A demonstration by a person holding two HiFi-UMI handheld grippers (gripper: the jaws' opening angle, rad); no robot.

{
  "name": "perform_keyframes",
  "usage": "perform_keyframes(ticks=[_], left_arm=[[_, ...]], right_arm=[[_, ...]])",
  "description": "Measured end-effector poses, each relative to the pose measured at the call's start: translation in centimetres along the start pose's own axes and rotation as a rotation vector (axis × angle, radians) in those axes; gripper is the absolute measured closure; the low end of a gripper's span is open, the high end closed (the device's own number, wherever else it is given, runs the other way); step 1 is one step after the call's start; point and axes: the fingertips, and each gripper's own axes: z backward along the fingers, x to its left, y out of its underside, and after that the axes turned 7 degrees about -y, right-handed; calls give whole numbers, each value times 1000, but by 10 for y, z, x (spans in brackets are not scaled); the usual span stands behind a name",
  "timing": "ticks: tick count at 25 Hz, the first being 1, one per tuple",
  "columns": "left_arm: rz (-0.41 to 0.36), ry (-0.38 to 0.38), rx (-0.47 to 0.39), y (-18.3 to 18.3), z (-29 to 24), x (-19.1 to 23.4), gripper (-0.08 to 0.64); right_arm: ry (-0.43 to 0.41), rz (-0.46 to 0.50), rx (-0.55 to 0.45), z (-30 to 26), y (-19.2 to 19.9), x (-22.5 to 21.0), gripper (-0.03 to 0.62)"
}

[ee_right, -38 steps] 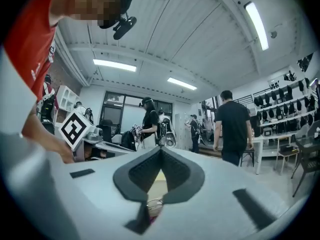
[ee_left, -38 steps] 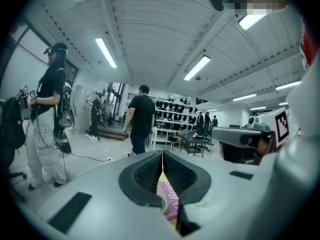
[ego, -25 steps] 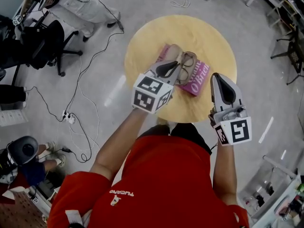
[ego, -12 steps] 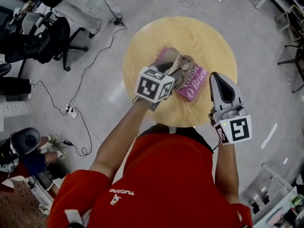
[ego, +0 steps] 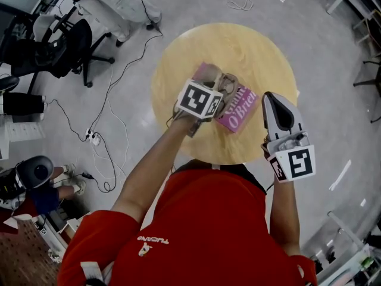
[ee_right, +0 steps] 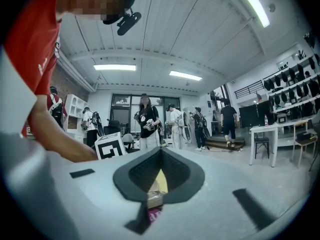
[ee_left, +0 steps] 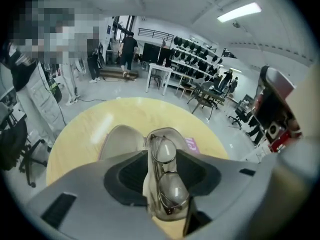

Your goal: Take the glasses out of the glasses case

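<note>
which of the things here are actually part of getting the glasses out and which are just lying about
Part of the job:
- glasses, lying in the open glasses case
- left gripper, jaws opening with the glasses between them

Just lying about:
- pink book under the case
- round table
- right gripper, held off to the side
- office chair
- floor cables

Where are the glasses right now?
In the left gripper view, the glasses lie in the open case on the round table, between the opening fingers of the left gripper.
</note>
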Motion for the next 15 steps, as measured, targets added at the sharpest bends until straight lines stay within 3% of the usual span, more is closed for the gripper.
perform_keyframes(ticks=[7, 15], left_arm=[[19, -29, 116, 9, -13, -1, 383], [117, 44, 212, 22, -29, -10, 395]], right_arm=[[10, -28, -9, 6, 4, -16, 588], [28, -55, -11, 14, 12, -32, 588]])
